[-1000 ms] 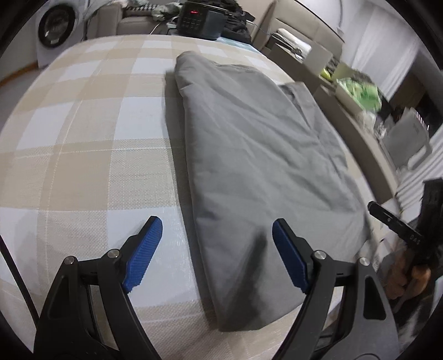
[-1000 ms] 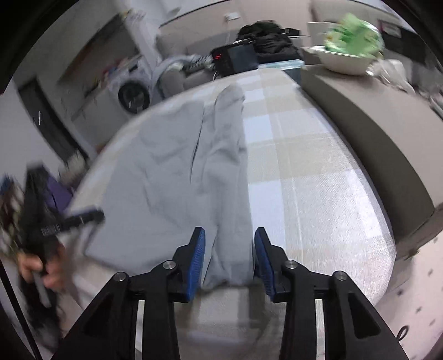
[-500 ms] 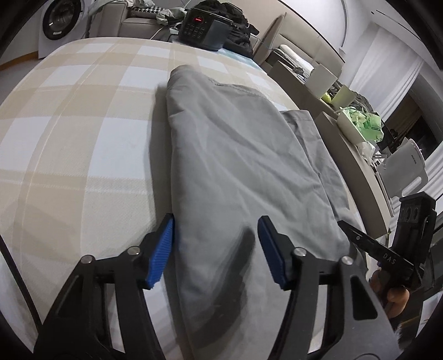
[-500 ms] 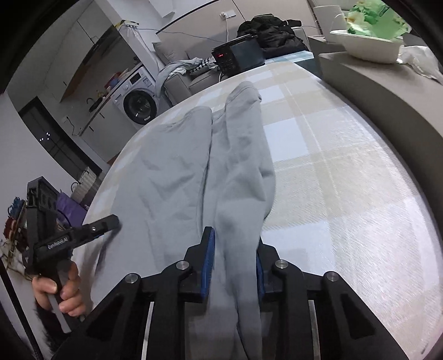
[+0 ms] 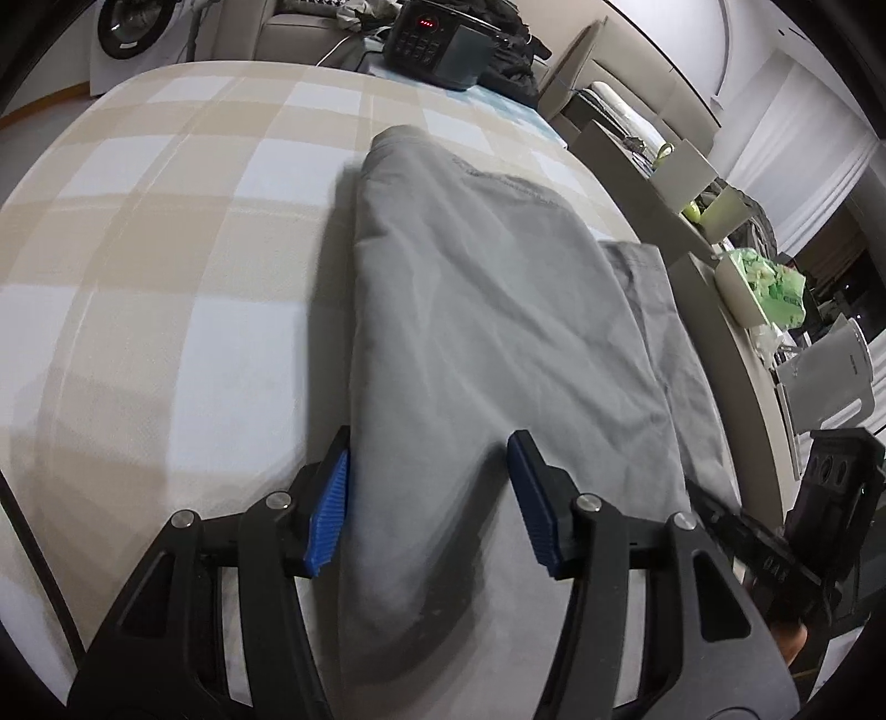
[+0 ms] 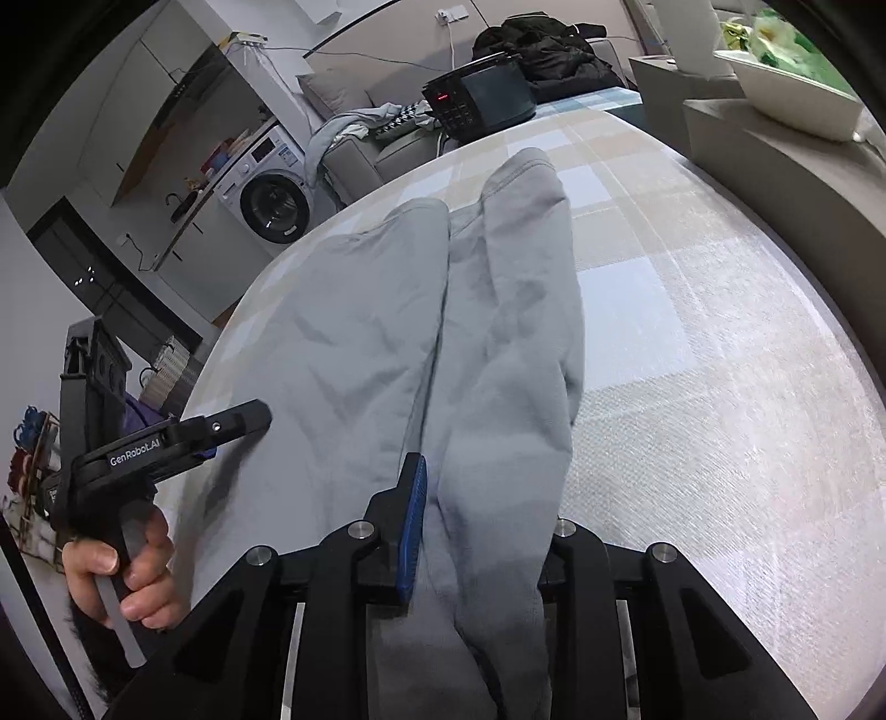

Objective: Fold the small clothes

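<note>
Grey pants (image 5: pixel 498 332), folded lengthwise into 2 layers, lie along the middle of the checkered table (image 5: pixel 166 249), near end at the table's near edge. Left gripper (image 5: pixel 426 498) straddles the pants' near end, jaws closing, left pad at the fabric edge, right pad not clearly pressing. Right gripper (image 6: pixel 476 531) is clamped on the bunched right leg. A hand (image 6: pixel 119 576) holds the left tool's handle. Black appliance (image 5: pixel 437 41) past the far edge.

The right gripper (image 6: pixel 470 531) pinched a bunched fold of the grey garment (image 6: pixel 498 354), which lay along the checked surface (image 6: pixel 720 343). Beside the garment's left edge, a hand (image 6: pixel 119 576) held the left gripper (image 6: pixel 166 443).
</note>
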Action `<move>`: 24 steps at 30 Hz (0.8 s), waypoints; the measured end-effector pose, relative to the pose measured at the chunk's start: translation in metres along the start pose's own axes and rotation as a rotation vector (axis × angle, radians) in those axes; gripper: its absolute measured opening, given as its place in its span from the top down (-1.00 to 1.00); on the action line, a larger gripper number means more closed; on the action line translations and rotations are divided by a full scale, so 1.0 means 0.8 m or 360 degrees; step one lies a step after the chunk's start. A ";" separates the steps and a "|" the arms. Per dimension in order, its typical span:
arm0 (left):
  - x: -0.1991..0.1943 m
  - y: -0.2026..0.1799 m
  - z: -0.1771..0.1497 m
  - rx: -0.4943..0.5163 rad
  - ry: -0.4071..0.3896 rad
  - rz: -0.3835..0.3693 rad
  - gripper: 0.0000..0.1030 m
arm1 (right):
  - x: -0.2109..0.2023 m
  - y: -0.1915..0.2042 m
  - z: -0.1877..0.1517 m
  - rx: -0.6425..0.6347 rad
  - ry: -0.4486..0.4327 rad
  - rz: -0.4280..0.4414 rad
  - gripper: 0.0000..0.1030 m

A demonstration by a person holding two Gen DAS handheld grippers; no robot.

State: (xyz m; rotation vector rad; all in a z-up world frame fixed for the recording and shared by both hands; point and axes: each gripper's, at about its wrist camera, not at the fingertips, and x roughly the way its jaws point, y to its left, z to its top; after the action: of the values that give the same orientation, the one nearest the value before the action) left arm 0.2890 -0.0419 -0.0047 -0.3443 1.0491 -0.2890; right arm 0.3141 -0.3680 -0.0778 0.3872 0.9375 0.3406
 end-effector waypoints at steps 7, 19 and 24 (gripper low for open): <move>-0.017 0.006 -0.033 0.0067 -0.0058 -0.0077 0.00 | -0.016 -0.013 -0.013 0.0026 -0.0009 0.0063 0.48; 0.006 -0.008 -0.002 0.0070 -0.0050 -0.0004 0.00 | 0.020 0.018 0.008 0.0035 0.0049 0.0114 0.49; -0.025 -0.013 -0.025 0.0120 -0.0153 0.0122 -0.01 | -0.002 0.018 0.002 0.0001 0.0010 -0.0014 0.08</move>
State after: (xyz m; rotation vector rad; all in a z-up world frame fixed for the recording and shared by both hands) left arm 0.2615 -0.0460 0.0066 -0.2471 0.9522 -0.2401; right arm 0.3127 -0.3566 -0.0690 0.3826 0.9450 0.3334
